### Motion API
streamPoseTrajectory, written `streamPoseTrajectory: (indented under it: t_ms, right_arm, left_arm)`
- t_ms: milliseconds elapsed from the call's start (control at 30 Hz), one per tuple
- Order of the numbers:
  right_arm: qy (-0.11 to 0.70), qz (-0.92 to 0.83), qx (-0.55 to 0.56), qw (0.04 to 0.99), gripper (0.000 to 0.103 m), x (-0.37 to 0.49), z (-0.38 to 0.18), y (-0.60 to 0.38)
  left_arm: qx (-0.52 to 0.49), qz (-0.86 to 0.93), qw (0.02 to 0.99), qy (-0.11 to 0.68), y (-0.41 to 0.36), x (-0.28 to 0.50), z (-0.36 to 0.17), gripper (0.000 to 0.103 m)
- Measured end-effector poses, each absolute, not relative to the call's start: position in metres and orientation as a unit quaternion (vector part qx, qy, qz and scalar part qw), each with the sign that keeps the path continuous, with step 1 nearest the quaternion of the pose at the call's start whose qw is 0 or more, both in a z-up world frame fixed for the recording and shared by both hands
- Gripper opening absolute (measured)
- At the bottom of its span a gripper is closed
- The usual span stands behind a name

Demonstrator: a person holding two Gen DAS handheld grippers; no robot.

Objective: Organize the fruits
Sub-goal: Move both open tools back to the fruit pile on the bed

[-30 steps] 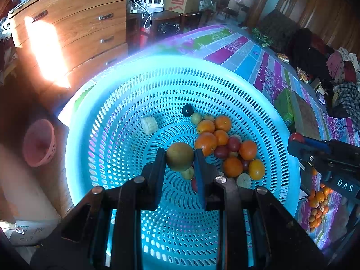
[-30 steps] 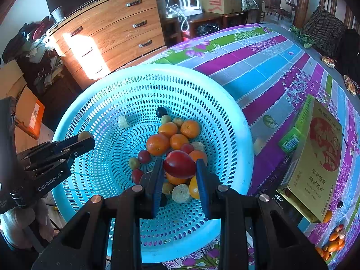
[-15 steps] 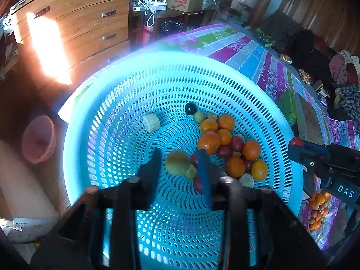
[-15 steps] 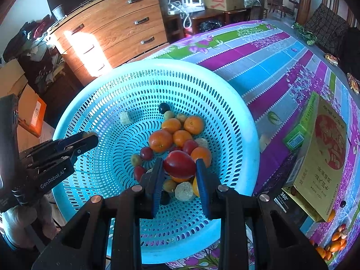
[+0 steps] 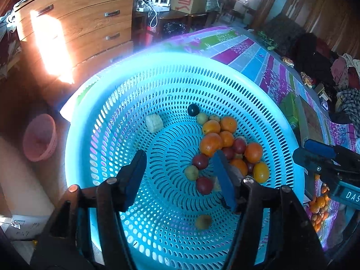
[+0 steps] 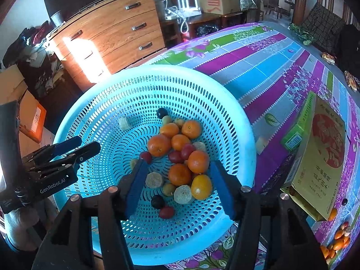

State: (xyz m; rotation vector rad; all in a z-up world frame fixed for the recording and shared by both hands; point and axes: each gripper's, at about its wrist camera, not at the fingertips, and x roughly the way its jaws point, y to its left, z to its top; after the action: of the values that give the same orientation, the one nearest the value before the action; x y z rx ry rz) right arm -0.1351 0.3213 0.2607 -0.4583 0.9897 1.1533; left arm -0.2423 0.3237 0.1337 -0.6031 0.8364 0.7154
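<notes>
A heap of small oranges and dark red round fruits (image 6: 177, 153) lies at the bottom of a round turquoise perforated plastic basket (image 6: 227, 117) that sits at the edge of a surface covered by a striped purple, blue and green floral cloth (image 6: 265, 67). Both the left tongs (image 5: 180, 177) and the right tongs (image 6: 177, 184) hover over the basket, jaws just spread apart and gripping nothing. A green-and-gold cardboard box (image 6: 319, 153) lies near the basket.

Striped tablecloth (image 6: 258, 72) — basket (image 6: 243, 121), box (image 6: 324, 157)
</notes>
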Motion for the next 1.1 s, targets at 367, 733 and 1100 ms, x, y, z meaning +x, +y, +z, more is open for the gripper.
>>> streamPoseTrajectory:
  t_ms: [367,733,1100]
  right_arm:
    - [0.337,0.533,-0.185,0.753,0.064,-0.174,0.273,0.240]
    - [0.355,0.460,-0.158,0.798,0.064,-0.167,0.219,0.069]
    - [0.468,0.323,-0.075,0.819,0.064,-0.133,0.152,-0.089]
  left_arm:
    - [-0.280,0.321,0.828,0.364,0.311,-0.242,0.145,0.064]
    - [-0.229,0.194,0.900,0.315,0.223,-0.187,0.182,0.074]
    - [-0.161,0.015,0.915,0.368,0.101,-0.110,0.174,0.074]
